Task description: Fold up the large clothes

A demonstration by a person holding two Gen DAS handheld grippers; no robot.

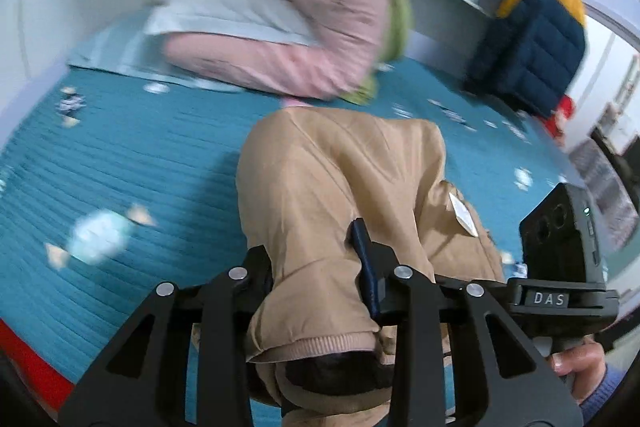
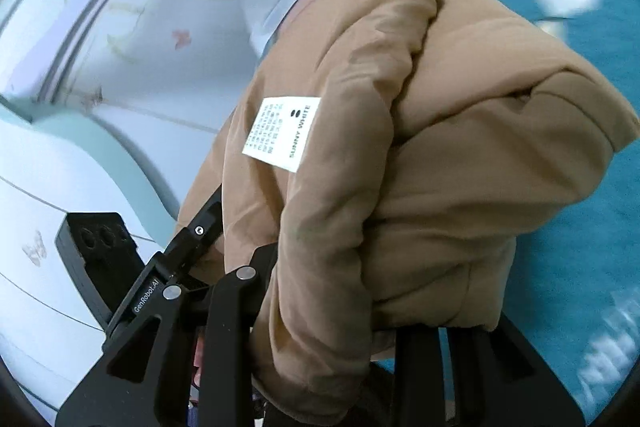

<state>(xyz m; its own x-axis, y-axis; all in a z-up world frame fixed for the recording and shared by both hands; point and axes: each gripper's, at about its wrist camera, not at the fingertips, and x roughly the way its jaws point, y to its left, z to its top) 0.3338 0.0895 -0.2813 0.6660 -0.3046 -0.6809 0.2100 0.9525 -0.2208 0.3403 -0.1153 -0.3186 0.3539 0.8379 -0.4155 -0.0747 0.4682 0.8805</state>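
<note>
A tan padded jacket point(image 1: 340, 167) hangs lifted over the teal bedspread point(image 1: 120, 147). In the left wrist view its sleeve, with a ribbed cuff point(image 1: 320, 341), runs between the fingers of my left gripper point(image 1: 316, 259), which is shut on it. In the right wrist view the jacket's body point(image 2: 440, 155), with a white care label point(image 2: 280, 135), is bunched over my right gripper point(image 2: 340, 291). That gripper is shut on the cloth, and its fingertips are hidden under the folds. The two grippers sit close together; each one's black body shows in the other's view.
At the bed's far end lies a pink quilted jacket with green lining point(image 1: 304, 7) over a white pillow point(image 1: 224, 11). A navy and yellow puffer jacket point(image 1: 536, 39) leans at the far right beside something red point(image 1: 560, 111). A pale headboard point(image 2: 140, 87) borders the bed.
</note>
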